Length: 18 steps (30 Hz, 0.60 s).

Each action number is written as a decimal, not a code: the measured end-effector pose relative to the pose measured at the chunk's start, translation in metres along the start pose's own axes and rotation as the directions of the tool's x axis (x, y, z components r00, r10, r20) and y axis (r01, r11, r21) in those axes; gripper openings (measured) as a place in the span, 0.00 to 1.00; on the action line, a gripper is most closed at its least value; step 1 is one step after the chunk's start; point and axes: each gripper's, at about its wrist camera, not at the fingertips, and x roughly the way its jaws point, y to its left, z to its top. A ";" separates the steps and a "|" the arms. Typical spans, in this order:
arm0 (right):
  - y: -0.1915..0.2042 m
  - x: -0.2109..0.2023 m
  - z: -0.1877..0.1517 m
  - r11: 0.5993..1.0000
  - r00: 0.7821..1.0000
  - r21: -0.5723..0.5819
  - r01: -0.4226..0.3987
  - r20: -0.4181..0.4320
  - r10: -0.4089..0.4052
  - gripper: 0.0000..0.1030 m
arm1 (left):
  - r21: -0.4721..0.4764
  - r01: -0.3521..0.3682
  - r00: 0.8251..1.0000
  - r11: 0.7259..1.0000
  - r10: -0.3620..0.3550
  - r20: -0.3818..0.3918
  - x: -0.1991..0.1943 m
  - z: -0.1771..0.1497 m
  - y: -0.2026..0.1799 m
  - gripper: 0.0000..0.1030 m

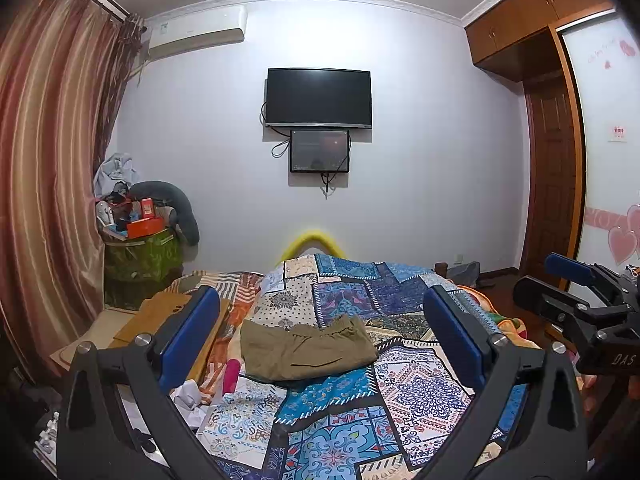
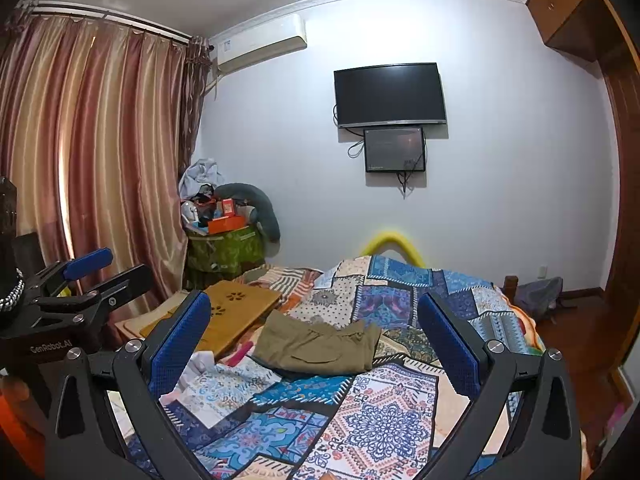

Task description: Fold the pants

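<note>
Olive-green pants (image 1: 306, 350) lie folded into a compact rectangle on the patchwork bedspread (image 1: 416, 392), waistband toward the far side. In the right wrist view the pants (image 2: 320, 346) lie ahead, centered between the fingers. My left gripper (image 1: 320, 336) is open and empty, held above the bed short of the pants. My right gripper (image 2: 314, 340) is open and empty too, at about the same distance. Each gripper shows in the other's view: the right one (image 1: 576, 280) at the right edge, the left one (image 2: 92, 268) at the left edge.
A wooden lap tray (image 2: 236, 312) lies on the bed left of the pants, with a pink object (image 1: 231, 376) and white paper (image 1: 190, 398) near it. A green bin (image 1: 140, 260) piled with clutter stands by the curtain. A TV (image 1: 319, 98) hangs on the far wall.
</note>
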 end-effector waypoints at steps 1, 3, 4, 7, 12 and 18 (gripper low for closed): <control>0.000 0.000 0.000 1.000 1.000 -0.001 -0.001 -0.001 0.001 1.00 | 0.000 0.002 1.000 1.000 -0.002 -0.001 0.000 0.000 0.000 1.00; 0.000 -0.001 0.000 1.000 1.000 0.000 -0.001 -0.002 0.001 1.00 | -0.005 0.006 1.000 1.000 -0.006 -0.007 0.001 0.000 0.001 1.00; 0.000 -0.001 0.000 1.000 1.000 0.000 -0.001 -0.002 0.001 1.00 | -0.009 0.007 1.000 1.000 -0.007 -0.009 0.002 0.001 0.002 1.00; 0.000 0.000 0.000 1.000 1.000 0.000 -0.001 -0.001 0.001 1.00 | -0.013 0.004 1.000 1.000 -0.004 -0.009 0.002 0.000 0.003 1.00; 0.000 0.000 0.000 1.000 1.000 0.000 -0.002 -0.001 0.002 1.00 | -0.010 0.009 1.000 1.000 -0.009 -0.014 0.003 0.000 0.003 1.00; 0.003 -0.003 0.001 1.000 1.000 0.000 0.000 0.004 0.000 1.00 | -0.010 0.016 1.000 1.000 -0.016 -0.013 0.003 0.000 0.002 1.00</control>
